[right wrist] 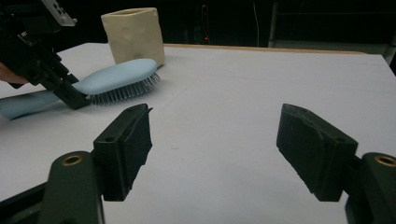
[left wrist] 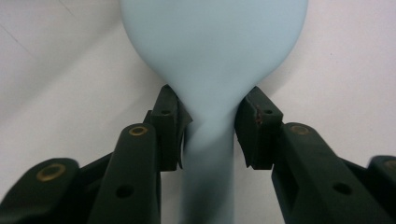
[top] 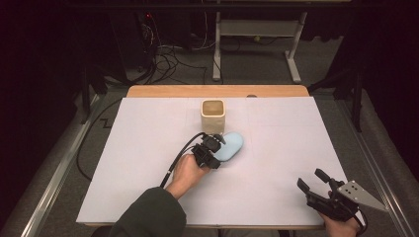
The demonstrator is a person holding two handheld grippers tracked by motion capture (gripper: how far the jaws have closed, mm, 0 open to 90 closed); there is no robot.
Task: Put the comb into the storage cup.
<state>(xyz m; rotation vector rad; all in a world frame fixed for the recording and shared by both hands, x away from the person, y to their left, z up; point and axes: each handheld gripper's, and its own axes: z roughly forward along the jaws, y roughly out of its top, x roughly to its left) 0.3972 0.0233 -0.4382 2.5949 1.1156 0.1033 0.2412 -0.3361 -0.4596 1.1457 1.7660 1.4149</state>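
The left gripper [left wrist: 210, 130] has its jaws set either side of the narrow neck of a pale blue hairbrush [left wrist: 212, 51], pads at or just off the plastic; whether they press it I cannot tell; the brush lies bristles-down near the middle of the white table [top: 276, 187], its head just beside a cream square cup [top: 213, 115]. The right gripper [right wrist: 215, 149] hangs wide open and empty near the table's right corner. A lift by the tapering neck risks the heavier head sagging or twisting; it could also knock the cup.
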